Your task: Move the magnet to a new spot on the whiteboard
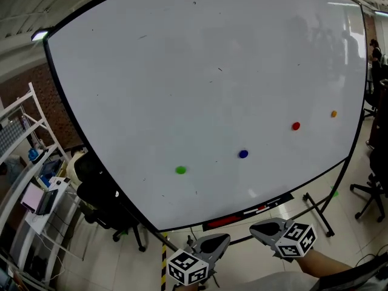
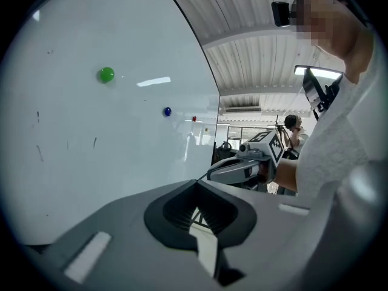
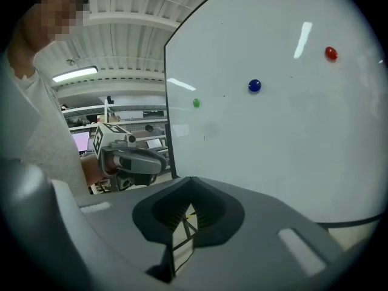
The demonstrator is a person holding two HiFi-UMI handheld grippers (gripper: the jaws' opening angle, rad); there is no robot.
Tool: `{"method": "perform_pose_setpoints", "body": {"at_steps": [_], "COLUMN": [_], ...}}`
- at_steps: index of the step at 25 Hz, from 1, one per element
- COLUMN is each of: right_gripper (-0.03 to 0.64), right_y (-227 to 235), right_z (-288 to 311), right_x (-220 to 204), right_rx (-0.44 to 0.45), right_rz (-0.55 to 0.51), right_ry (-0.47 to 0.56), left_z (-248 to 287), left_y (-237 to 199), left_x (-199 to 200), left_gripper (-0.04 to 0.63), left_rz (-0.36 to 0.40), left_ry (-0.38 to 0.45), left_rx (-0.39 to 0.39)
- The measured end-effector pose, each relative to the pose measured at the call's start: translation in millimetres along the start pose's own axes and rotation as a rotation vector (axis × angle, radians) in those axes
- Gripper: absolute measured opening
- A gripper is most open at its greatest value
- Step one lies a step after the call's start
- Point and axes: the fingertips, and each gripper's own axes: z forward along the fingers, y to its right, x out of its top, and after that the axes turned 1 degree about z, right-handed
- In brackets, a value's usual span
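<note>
— Below the whiteboard (image 1: pixel 200 71), how do the grippers stand?
— Left gripper (image 1: pixel 222 240) and right gripper (image 1: pixel 257 228): jaws together, nothing between them, tips near each other, short of the board.
— The magnets?
— Green magnet (image 1: pixel 180 170), blue magnet (image 1: pixel 243 154), red magnet (image 1: pixel 296 126) and orange magnet (image 1: pixel 333 114) sit in a rising row on its lower part.

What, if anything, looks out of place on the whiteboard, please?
Nothing stands out: the green magnet, blue magnet, red magnet and orange magnet sit apart on the whiteboard, with only faint stray marks.
</note>
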Motion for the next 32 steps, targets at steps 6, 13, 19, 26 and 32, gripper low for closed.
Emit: {"method": "perform_pose_setpoints", "body": {"at_steps": [6,13,19,26,32], "right_gripper": [0.005,0.005,0.005,0.005,0.003], "right_y": [-24,-73,-137,-194,-217], "right_z": [-41,-136,-221,-284,-301], "right_x": [-31,-71,-107,-122,-118], "right_rx": [0.018,0.054,0.1,0.11,0.047], "right_rz": [0.026,0.089,0.108,0.137,0.13], "right_ry": [-0.013,-0.001,0.011,0.041,0.056], "left_z": [3,15,6,-15,-27], "left_y": [45,161,271,343,363], "left_x": [-20,-41,-48,-44,-34], "left_gripper": [-0.018,-0.018,-0.018,-0.018,-0.018], "left_rz": [-0.057,-0.061,-0.026,-0.013,0.035], "left_ry": [-0.027,-0.087,-0.099,-0.11,-0.104], "left_rx": [0.003,-0.02,-0.004,0.008,-0.044]}}
